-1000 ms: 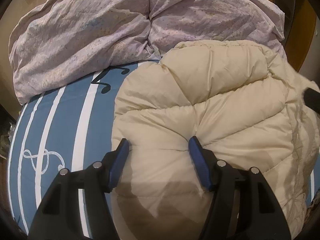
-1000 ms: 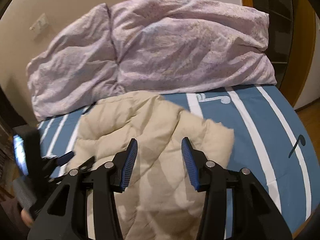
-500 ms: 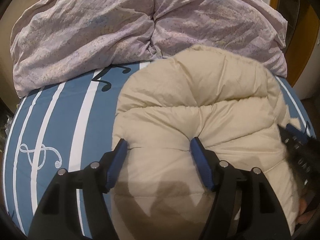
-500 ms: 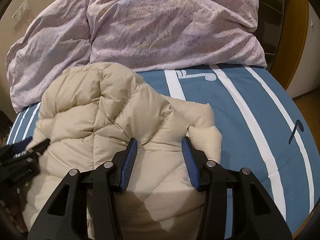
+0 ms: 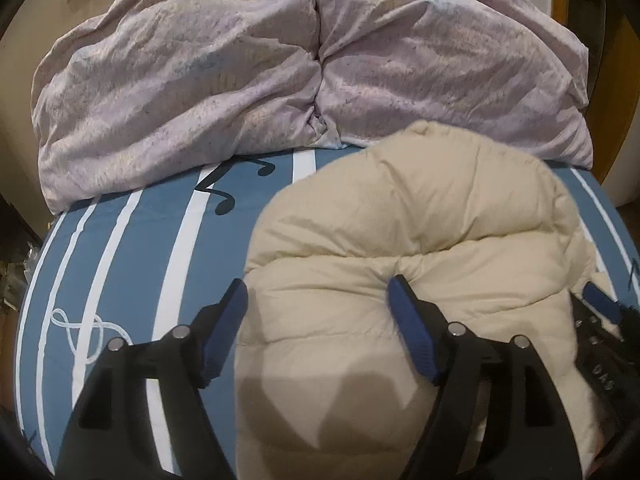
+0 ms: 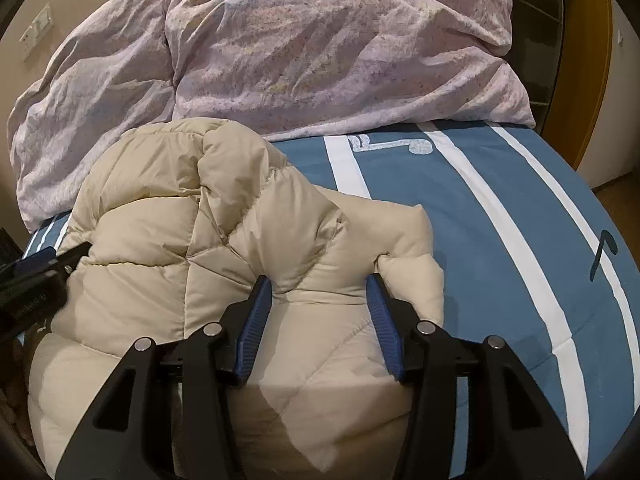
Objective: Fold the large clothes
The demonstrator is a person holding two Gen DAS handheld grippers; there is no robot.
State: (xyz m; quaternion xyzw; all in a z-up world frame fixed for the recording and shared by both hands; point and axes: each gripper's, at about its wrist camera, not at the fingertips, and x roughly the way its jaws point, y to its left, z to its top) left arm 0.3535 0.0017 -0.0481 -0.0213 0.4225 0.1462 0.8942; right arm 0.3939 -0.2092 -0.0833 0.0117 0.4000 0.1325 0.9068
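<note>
A cream quilted puffer jacket (image 5: 400, 248) lies bunched on the blue striped bed sheet (image 5: 132, 248). My left gripper (image 5: 318, 292) is open, its jaws spread over the jacket's near left part, with the right finger pressed into a fold. In the right wrist view the jacket (image 6: 192, 248) fills the lower left. My right gripper (image 6: 320, 288) is open with both fingers pressed into the jacket's right side, next to a folded sleeve end (image 6: 416, 264). Each gripper shows at the edge of the other's view.
A crumpled lilac duvet (image 5: 280, 64) lies heaped across the head of the bed, just behind the jacket; it also shows in the right wrist view (image 6: 320, 48). Bare blue sheet (image 6: 500, 240) extends to the right. A wooden door frame (image 6: 584, 60) stands at the far right.
Both grippers have come down and forward onto the jacket. The jacket has been pushed into a taller bunch, and the right gripper has moved left toward the left one.
</note>
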